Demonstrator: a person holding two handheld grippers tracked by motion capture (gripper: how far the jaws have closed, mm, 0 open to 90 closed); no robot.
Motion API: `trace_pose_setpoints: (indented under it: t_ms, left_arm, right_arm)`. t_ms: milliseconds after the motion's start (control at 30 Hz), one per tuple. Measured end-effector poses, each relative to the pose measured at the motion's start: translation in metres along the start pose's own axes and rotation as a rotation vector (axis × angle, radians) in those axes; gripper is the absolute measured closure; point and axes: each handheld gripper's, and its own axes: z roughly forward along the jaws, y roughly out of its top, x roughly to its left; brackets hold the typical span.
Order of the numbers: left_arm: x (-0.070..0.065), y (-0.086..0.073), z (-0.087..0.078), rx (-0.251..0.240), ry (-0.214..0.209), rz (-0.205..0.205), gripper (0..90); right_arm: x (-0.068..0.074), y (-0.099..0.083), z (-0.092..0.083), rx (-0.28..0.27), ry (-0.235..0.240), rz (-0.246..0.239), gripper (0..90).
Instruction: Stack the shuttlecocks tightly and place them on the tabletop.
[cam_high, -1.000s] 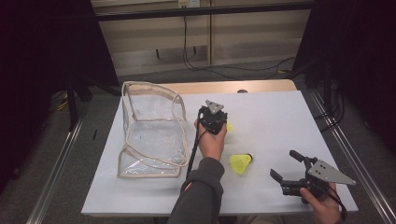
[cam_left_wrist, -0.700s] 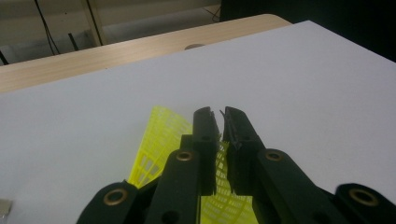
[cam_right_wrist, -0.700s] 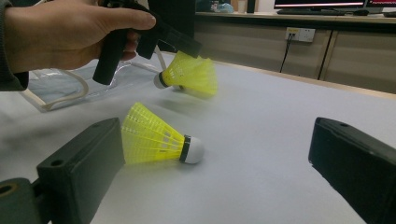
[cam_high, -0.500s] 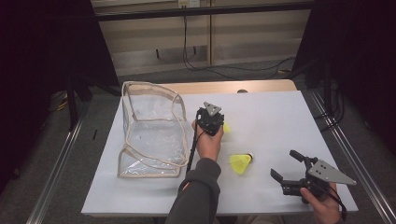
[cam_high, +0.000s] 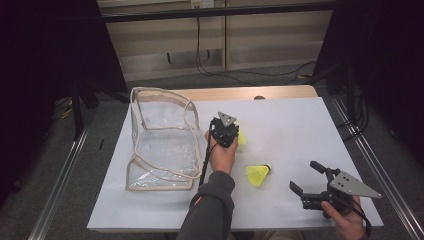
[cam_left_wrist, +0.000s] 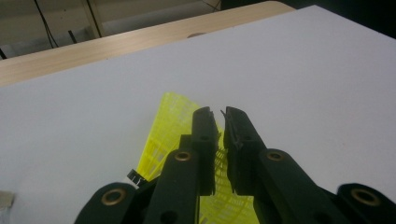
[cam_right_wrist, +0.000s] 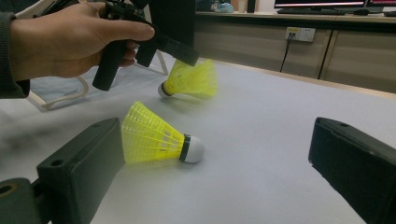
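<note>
The left gripper (cam_high: 234, 136) holds one yellow shuttlecock (cam_high: 241, 138) by its skirt and now sits a little closer to the clear bag (cam_high: 160, 142) than before.

Two yellow shuttlecocks are seen on the white tabletop (cam_high: 300, 125). The held shuttlecock (cam_left_wrist: 175, 126) has a netted yellow skirt, which is pinched between the fingers (cam_left_wrist: 205, 140) of the left gripper (cam_high: 223, 131); it is tilted, with its white cork end low beside the transparent bag (cam_high: 160, 140). The free shuttlecock (cam_right_wrist: 156, 137) is laid on its side, untouched, nearer the person, its white cork with a dark band pointed away from the bag.
</note>
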Motion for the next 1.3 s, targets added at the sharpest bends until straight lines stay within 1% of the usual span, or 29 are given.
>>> trace_pose_setpoints:
  t_ms: [133,233,300,467,667,900,1000,1233,1300]
  left_arm:
    - [-0.0002,-0.0001,-0.0006,0.0,-0.002,0.01,82.9]
    - [0.0005,0.0003,-0.0015,0.001,0.004,0.014,82.9]
    - [0.0012,0.0003,-0.0024,0.007,0.005,0.024,82.9]
    - [0.0014,0.0,-0.0033,0.011,0.01,0.026,82.9]
    - [0.0025,-0.0002,-0.0056,0.02,0.017,0.043,82.9]
    - [0.0048,-0.0027,-0.007,0.024,0.022,0.045,82.9]
    - [0.0039,-0.003,-0.0065,0.025,0.016,0.043,82.9]
    - [0.0037,-0.004,-0.0068,0.038,0.016,0.048,82.4]
    - [0.0036,-0.0046,-0.0068,0.034,0.012,0.045,82.0]
  right_arm:
    - [0.0001,0.0,0.0003,-0.001,0.003,0.002,2.4]
    - [0.0003,0.0001,0.0004,0.002,0.005,0.001,2.4]
    - [0.0004,0.0,0.0005,0.0,0.004,0.001,2.4]
    - [-0.0001,0.0,0.0001,0.0,0.002,0.005,2.4]
    - [0.0003,0.0001,-0.0001,-0.001,0.001,0.003,2.4]
    - [0.0001,0.0,-0.0001,0.0,0.0,0.001,2.4]
    - [0.0007,0.0001,0.0,0.002,0.002,0.004,2.5]
    - [0.0002,0.0,-0.0002,0.001,0.0,0.001,2.5]
    - [0.0,-0.0001,-0.0003,-0.001,0.001,0.0,2.4]
